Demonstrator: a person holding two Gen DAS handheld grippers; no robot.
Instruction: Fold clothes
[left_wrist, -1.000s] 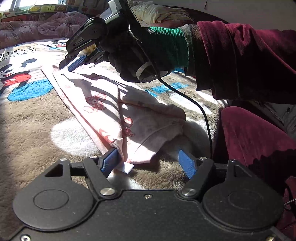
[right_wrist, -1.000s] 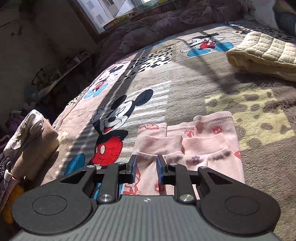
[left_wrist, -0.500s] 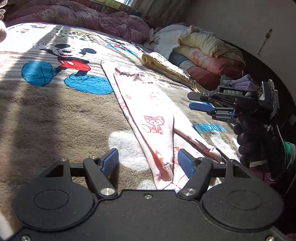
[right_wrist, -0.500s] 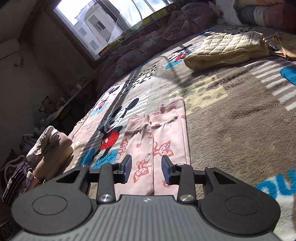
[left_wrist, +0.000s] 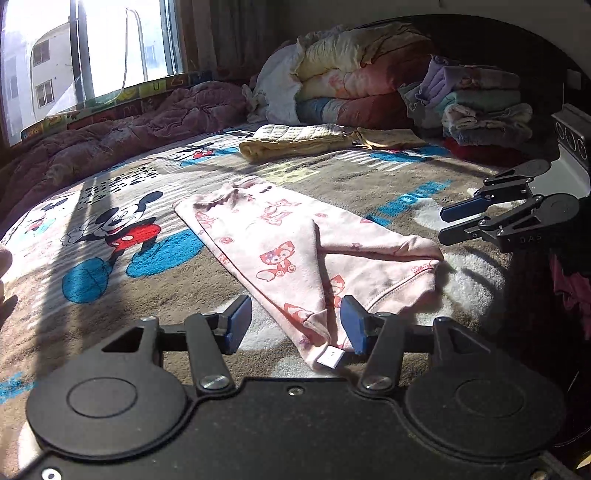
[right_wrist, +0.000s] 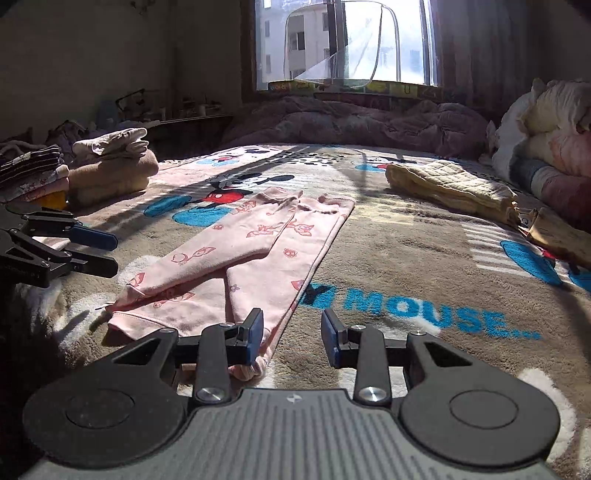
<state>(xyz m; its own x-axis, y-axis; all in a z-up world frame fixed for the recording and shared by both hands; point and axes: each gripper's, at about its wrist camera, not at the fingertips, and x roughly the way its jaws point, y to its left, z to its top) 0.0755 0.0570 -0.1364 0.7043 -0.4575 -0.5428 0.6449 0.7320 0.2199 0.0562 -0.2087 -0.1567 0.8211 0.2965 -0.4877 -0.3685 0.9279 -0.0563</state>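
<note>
A: Left wrist view: left gripper (left_wrist: 293, 326) jaws apart, nothing pinched. They have just been closing a little. Near corner of the pink printed trousers (left_wrist: 295, 254) and its white size tag (left_wrist: 331, 357) lie between the blue pads, loose on the blanket.

B: Pads touching the cloth?

A: Right pad sits just beside the hem; contact not clear. No grip either way.

B: Right side?

A: Right wrist view: right gripper (right_wrist: 292, 334) jaws parted moderately, bare cartoon-mouse blanket (right_wrist: 406, 258) between them. Its left pad is at the trouser (right_wrist: 258, 258) waistband edge, not clamped on it.

B: Garment layout?

A: Flat on the blanket, one leg folded diagonally over the other, cuffs pointing to the window (right_wrist: 343, 44). Both grippers are at the near end, the left one (right_wrist: 59, 247) on the left of the right wrist view, the right one (left_wrist: 509, 218) at the right edge of the left wrist view.

B: Surroundings?

A: Folded yellow quilted piece (left_wrist: 295, 146) farther back, well apart. Stacked bedding (left_wrist: 351, 81) behind it. Folded clothes pile (right_wrist: 110, 170) far left.
</note>
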